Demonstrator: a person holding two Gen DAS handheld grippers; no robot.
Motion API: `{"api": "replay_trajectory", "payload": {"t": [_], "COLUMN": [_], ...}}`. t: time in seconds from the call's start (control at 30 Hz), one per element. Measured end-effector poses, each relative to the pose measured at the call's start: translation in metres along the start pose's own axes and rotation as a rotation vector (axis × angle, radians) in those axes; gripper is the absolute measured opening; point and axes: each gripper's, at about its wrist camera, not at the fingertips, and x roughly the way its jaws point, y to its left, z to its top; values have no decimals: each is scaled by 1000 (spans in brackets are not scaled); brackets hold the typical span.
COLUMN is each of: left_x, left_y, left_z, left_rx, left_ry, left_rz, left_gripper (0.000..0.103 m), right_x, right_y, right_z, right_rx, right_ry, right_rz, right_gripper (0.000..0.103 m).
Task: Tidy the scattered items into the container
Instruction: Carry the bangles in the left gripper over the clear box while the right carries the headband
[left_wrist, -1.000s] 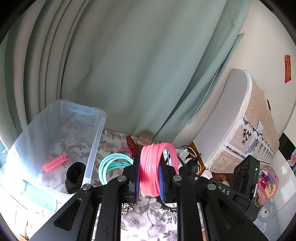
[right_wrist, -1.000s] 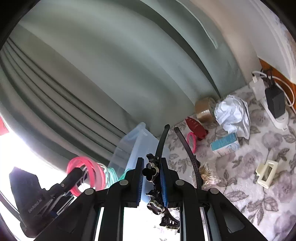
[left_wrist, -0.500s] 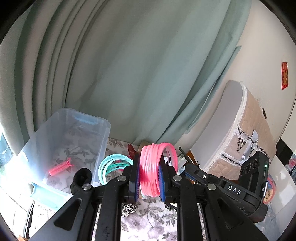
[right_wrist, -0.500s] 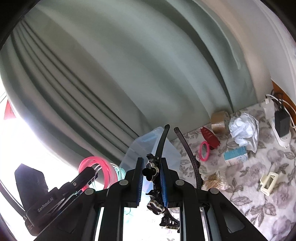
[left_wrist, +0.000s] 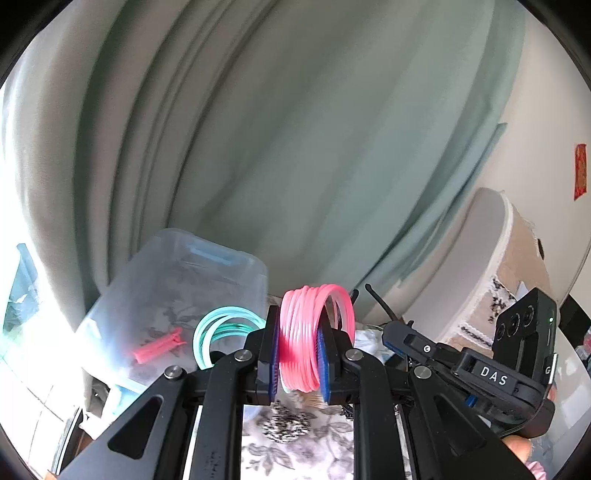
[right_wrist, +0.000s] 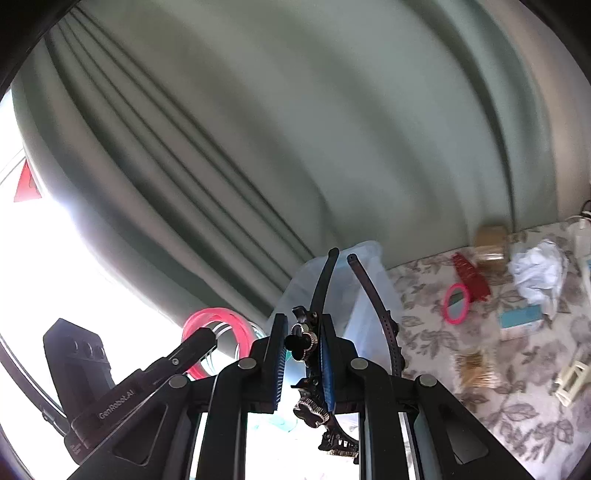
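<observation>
bin: clear plastic container (left_wrist: 173, 295) sits far left on the floral counter (right_wrist: 517, 402), against the curtain. Inside: a pink clip (left_wrist: 159, 345) on the floor of it.
teal rings: teal hoop bundle (left_wrist: 218, 328) shows at the bin's near right wall. Inside or just outside it, can't tell through the clear plastic.
left tool: left tool (left_wrist: 298, 356) is clamped on the pink rings (left_wrist: 301, 339), bundle upright between the blue pads, held above the counter, right of the bin.
right tool: right tool (right_wrist: 303, 363) is clamped on a black headband (right_wrist: 321, 291) with ornaments, both ends sticking up and forward toward the bin.
change, left: over the last second the camera pitches up, the bin slides lower and closer to centre, and the right tool has come in close on the right. Grip on the rings unchanged.
change, right: bin drifts toward centre of the right view, the loose stuff slides off right. Grip unchanged.
meaning: I'd judge both loads are in transit toward the bin, neither over the opening yet.
still out on counter: pink mirror (right_wrist: 456, 298), red comb (right_wrist: 471, 277), tape roll (right_wrist: 489, 243), crumpled tissue (right_wrist: 539, 269), cream clip (right_wrist: 574, 376).
</observation>
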Motion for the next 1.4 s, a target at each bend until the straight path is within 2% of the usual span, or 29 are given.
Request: {"api": "replay_trajectory", "payload": {"t": [0.37, 0.6, 0.73, 1.07, 1.2, 1.4], "left_x": [16, 23, 21, 22, 27, 42], "left_y": [51, 79, 85, 93, 99, 101], "left_z": [4, 7, 13, 13, 3, -7], "left_rx": [-46, -85, -90, -94, -104, -108], "left_ry": [19, 33, 26, 46, 79, 120], "left_rz": [44, 72, 70, 79, 91, 96], "left_gripper": [17, 17, 17, 17, 17, 17], "right_x": [63, 86, 88, 107, 117, 123], "right_y": [21, 32, 44, 51, 34, 29], "right_z": [-6, 0, 9, 7, -5, -13], "right_rx": [-33, -32, -45, -53, -7, -35], "right_ry": [88, 118, 116, 138, 177, 205], "right_rz": [27, 49, 68, 83, 55, 13], "right_gripper": [19, 18, 18, 18, 18, 18]}}
